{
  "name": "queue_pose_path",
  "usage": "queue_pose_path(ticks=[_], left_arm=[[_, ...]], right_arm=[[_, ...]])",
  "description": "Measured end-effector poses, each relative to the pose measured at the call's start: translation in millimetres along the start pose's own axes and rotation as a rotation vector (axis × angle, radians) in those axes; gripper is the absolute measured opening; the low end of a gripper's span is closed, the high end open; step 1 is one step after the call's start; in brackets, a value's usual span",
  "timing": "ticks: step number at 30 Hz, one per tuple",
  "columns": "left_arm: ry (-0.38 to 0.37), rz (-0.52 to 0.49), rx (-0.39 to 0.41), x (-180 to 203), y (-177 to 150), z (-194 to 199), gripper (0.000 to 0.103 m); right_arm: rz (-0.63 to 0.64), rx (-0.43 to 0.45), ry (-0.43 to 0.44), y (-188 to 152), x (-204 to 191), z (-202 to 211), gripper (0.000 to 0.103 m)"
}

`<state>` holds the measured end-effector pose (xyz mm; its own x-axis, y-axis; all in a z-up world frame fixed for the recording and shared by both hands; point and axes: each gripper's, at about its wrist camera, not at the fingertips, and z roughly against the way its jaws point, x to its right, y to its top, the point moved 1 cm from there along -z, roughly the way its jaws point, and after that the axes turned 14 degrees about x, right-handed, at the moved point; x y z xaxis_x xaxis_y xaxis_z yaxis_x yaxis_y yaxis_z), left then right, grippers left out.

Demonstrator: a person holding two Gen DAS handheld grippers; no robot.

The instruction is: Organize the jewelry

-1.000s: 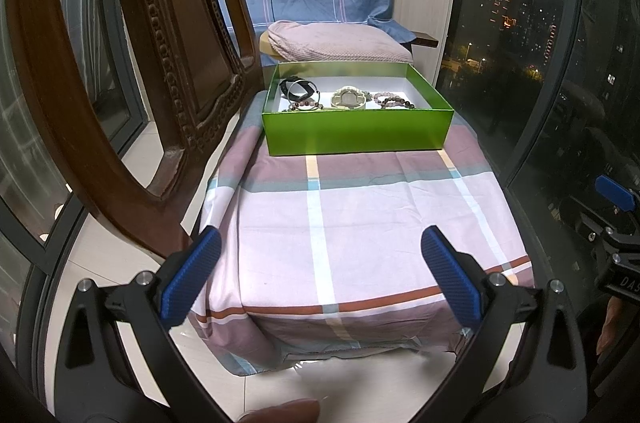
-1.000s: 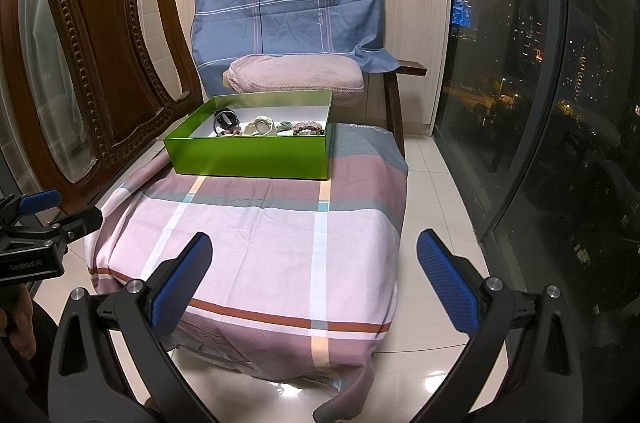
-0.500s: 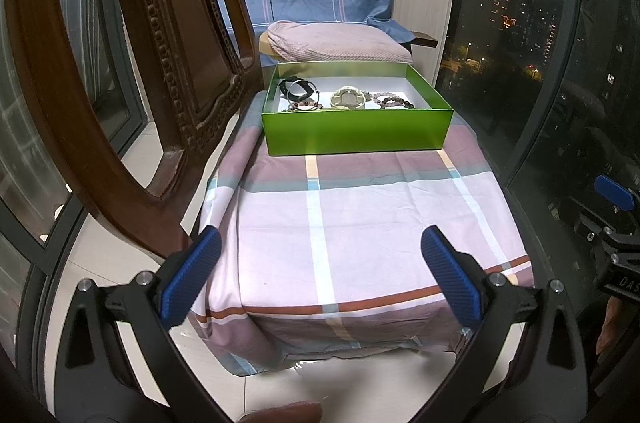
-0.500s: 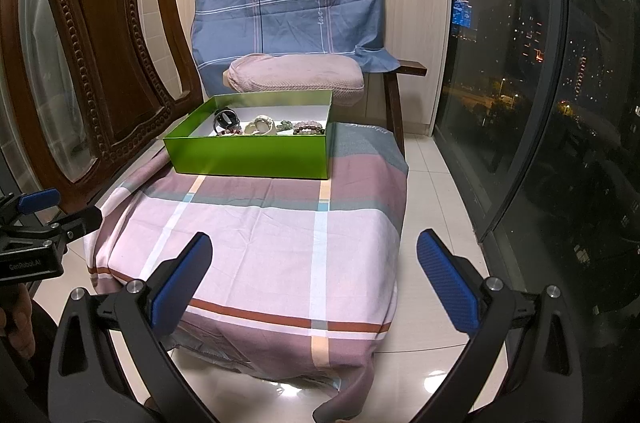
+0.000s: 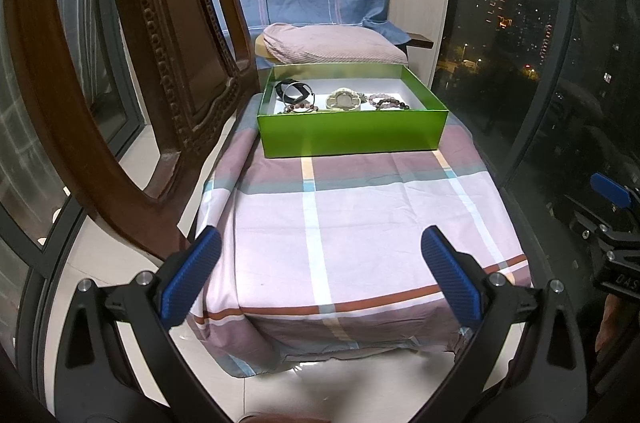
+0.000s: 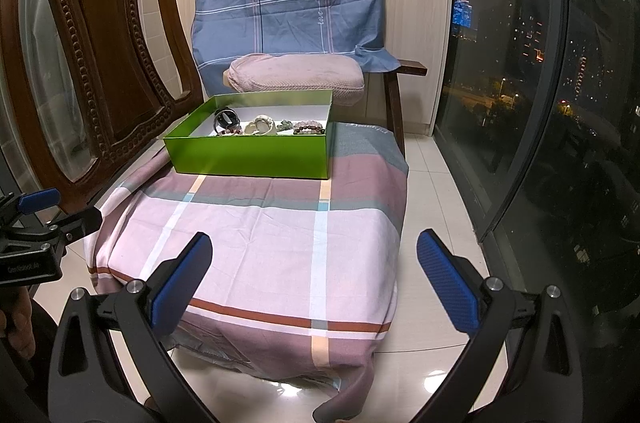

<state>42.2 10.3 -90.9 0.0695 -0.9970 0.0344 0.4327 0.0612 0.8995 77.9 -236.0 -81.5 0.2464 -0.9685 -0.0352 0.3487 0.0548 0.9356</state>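
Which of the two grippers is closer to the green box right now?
Hard to call; about level. The left gripper faces the green box squarely across the checked cloth; the right gripper sits equally far back, with the box off to its left.

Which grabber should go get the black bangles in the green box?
Probably the left gripper. The black bangles lie at the green box's left end, nearer its side. Both grippers are open, empty and far back; the right gripper would cross over.

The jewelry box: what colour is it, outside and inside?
The box is bright green outside with a white floor inside; the right wrist view shows it best.
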Motion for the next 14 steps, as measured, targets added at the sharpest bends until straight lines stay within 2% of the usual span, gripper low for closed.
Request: queue_pose_path(ticks=[14], left_arm=[[0.002,0.024,-0.008,-3.6,1.4,-1.2,0.099]], right_arm=[[0.004,-0.007,0.004,-0.4,-0.2,-2.0,0.1]])
